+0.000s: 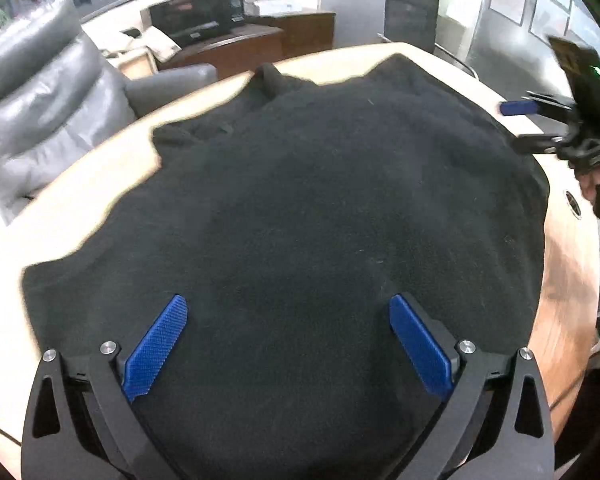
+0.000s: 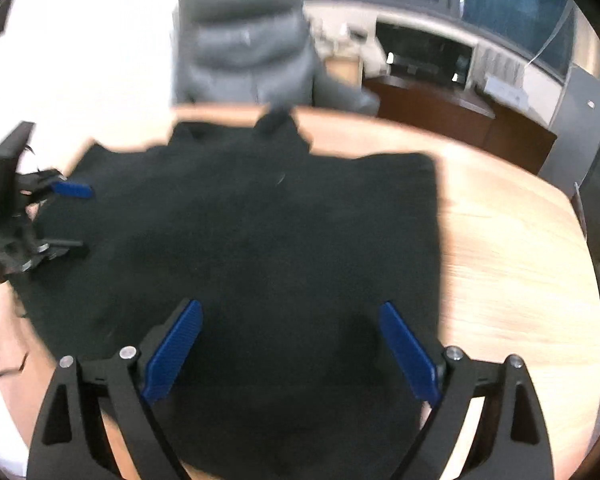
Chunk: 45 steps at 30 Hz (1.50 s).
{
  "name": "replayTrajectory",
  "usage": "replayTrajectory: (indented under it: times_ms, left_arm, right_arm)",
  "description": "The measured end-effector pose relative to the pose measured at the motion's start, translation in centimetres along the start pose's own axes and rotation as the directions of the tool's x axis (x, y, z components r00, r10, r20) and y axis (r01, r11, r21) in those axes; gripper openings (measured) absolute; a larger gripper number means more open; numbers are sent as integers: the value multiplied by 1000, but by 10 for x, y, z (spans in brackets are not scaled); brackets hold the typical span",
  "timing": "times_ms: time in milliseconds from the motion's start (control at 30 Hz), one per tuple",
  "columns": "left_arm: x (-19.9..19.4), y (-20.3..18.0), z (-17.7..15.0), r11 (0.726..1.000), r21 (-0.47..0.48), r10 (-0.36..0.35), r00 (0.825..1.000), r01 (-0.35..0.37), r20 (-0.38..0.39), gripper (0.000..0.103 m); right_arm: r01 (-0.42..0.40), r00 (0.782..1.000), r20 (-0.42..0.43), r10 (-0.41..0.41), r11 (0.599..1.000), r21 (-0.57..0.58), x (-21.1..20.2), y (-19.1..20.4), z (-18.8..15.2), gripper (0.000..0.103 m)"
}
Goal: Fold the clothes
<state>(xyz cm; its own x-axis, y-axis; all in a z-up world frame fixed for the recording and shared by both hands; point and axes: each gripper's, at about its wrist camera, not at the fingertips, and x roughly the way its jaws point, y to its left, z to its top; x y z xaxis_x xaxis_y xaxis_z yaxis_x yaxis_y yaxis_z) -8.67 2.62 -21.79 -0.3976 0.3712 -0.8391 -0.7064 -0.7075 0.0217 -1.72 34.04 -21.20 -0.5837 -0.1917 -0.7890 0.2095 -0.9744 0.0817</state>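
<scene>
Grey padded leather armchair point(image 1: 40, 112) behind pale round wooden table point(image 2: 520, 248).
Black fleece garment point(image 1: 320, 200) spreads flat beneath both grippers, left gripper point(image 1: 288, 344) and right gripper point(image 2: 292, 350), fingers apart, empty.

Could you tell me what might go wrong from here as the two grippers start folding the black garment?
1. Both the left gripper and the right gripper are open above the garment; a shallow pinch may slip off or catch only the top layer.
2. The far part is bunched near the table edge, so a fold could lock in wrinkles.
3. The right wrist view is blurred, so aiming may be off.
</scene>
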Motion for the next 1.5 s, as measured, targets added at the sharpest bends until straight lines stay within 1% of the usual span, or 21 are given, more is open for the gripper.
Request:
replayTrajectory:
  times_ms: [33, 67, 167, 200, 367, 400, 433, 467, 500, 600, 700, 767, 833, 967, 1033, 1100, 1267, 1300, 1333, 1400, 1500]
  left_arm:
    - [-6, 4, -2, 1000, 6, 4, 1000, -4, 5, 103]
    - [-8, 8, -3, 1000, 15, 5, 1000, -5, -1, 103]
    - [0, 15, -11, 998, 62, -12, 999, 15, -47, 103]
    - [5, 17, -13, 996, 80, -26, 998, 30, -51, 103]
    - [19, 24, -16, 984, 148, -98, 995, 99, -12, 103]
    - [19, 24, -19, 980, 172, -103, 995, 103, -6, 103]
    - [20, 23, -21, 975, 194, -108, 994, 106, 2, 103]
    - [21, 23, -22, 974, 197, -115, 993, 111, 9, 103]
    - [22, 24, -21, 974, 192, -123, 992, 118, 15, 103]
    - [25, 22, -20, 976, 181, -134, 990, 125, 36, 103]
    - [26, 17, -19, 977, 175, -131, 990, 119, 59, 103]
    - [31, 4, -9, 982, 148, -131, 988, 118, 78, 103]
    - [37, -12, 2, 986, 115, -130, 987, 119, 98, 103]
    - [52, -47, 28, 989, 50, -143, 980, 137, 141, 103]
    - [62, -75, 47, 986, 12, -168, 971, 169, 171, 103]
    - [65, -87, 54, 980, -18, -191, 963, 198, 192, 103]
    - [68, -109, 66, 959, -90, -240, 941, 268, 241, 103]
    - [68, -113, 68, 954, -104, -249, 936, 282, 251, 103]
    - [69, -117, 71, 948, -118, -258, 930, 296, 261, 103]
    - [70, -126, 75, 935, -144, -275, 919, 324, 282, 103]
    - [71, -139, 83, 913, -183, -298, 901, 366, 314, 100]
  right_arm:
    - [-14, 999, 35, 13, 1000, 17, -17, -12, -10, 94]
    - [-25, 999, 27, 23, 998, 59, -27, -30, -25, 95]
    - [-54, 995, -66, 69, 978, 199, -30, -70, -65, 95]
    - [-64, 994, -72, 82, 971, 229, -29, -78, -73, 94]
    - [-140, 987, -36, 158, 943, 301, -5, -86, -87, 88]
    - [-145, 987, -22, 157, 949, 280, -2, -79, -85, 83]
    - [-149, 988, -7, 156, 955, 256, 1, -71, -84, 73]
    - [-141, 989, -6, 147, 960, 241, 3, -66, -82, 52]
    - [-132, 990, -7, 137, 965, 227, 5, -60, -80, 46]
    - [-126, 992, 11, 128, 948, 292, -3, -59, -75, 29]
    - [-127, 992, 55, 116, 932, 339, -22, -62, -69, 21]
    - [-174, 982, 136, 135, 925, 339, -45, -62, -50, 19]
    - [-219, 965, 206, 162, 930, 294, -68, -57, -25, 19]
    - [-350, 908, 291, 301, 927, 134, -107, -31, 36, 18]
    - [-390, 890, 282, 359, 919, 63, -114, -15, 54, 18]
    - [-423, 876, 253, 411, 906, -8, -117, 4, 67, 18]
    - [-479, 865, 163, 475, 878, -15, -123, 5, 48, 19]
    - [-492, 856, 171, 487, 870, -16, -126, 4, 44, 19]
    - [-523, 836, 188, 516, 852, -12, -129, 0, 41, 19]
    - [-547, 821, 193, 538, 837, -10, -132, -4, 35, 18]
    - [-512, 849, 147, 507, 859, -6, -126, -10, 28, 18]
